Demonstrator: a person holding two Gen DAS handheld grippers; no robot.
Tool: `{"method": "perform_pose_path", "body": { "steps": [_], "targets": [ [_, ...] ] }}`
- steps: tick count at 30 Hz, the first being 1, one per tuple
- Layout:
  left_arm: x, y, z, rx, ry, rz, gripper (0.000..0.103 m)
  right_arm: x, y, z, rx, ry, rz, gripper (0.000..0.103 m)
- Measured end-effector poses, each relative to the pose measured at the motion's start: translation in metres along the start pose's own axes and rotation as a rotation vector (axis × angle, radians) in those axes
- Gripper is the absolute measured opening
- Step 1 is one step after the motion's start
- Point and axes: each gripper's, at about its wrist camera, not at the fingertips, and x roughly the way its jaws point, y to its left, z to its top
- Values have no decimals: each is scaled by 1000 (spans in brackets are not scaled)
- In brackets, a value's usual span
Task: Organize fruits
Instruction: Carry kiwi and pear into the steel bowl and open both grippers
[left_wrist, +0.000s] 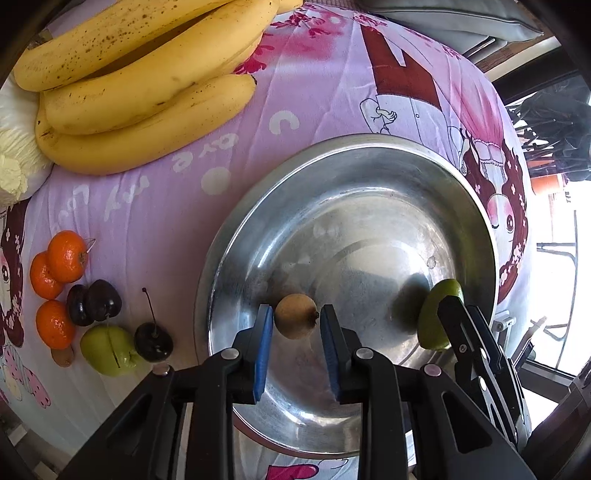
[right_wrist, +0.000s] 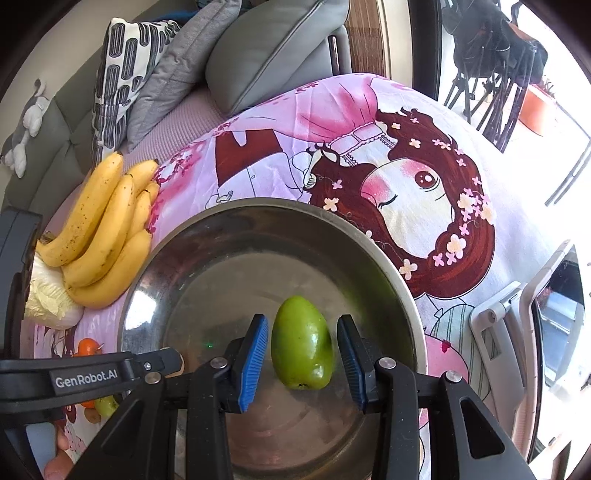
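Observation:
A wide steel bowl (left_wrist: 212, 280) sits on a pink cartoon-print cloth (left_wrist: 155, 206). Over it my left gripper (left_wrist: 296, 314) points down, with a small round brown fruit (left_wrist: 295, 325) between its blue pads (left_wrist: 264, 343). A sliver of gap shows on each side, so the pads do not press on it. At the bowl's right wall my right gripper (right_wrist: 302, 325) is shut on an oblong green fruit (right_wrist: 301, 347). The same green fruit (left_wrist: 430, 314) shows in the left wrist view, with a right finger (left_wrist: 452, 321) in front of it. The left gripper's black body (right_wrist: 85, 380) crosses the lower left of the right wrist view.
Left of the bowl lie three tangerines (left_wrist: 66, 256), dark plums (left_wrist: 96, 306), a cherry (left_wrist: 153, 341), a green fruit (left_wrist: 107, 350) and a small brown fruit (left_wrist: 62, 356). A bunch of bananas (left_wrist: 140, 85) and a pale cabbage (left_wrist: 14, 155) lie beyond. Sofa cushions (right_wrist: 258, 55) stand behind the cloth.

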Motion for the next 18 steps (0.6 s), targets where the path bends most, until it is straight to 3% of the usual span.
{"method": "perform_pose_path", "body": {
  "steps": [10,16,18],
  "targets": [
    [-31,-5,-37,-32,-85,26,46,-28,10,-4,-29,-44,34,42],
    [-48,22,-57,-68,-156,72,66,-33,32,-13,-86,-30,48,42],
    [-52,38,-63,-99,-176,92,70,-34,39,-17,-102,-25,56,49]
  ]
}}
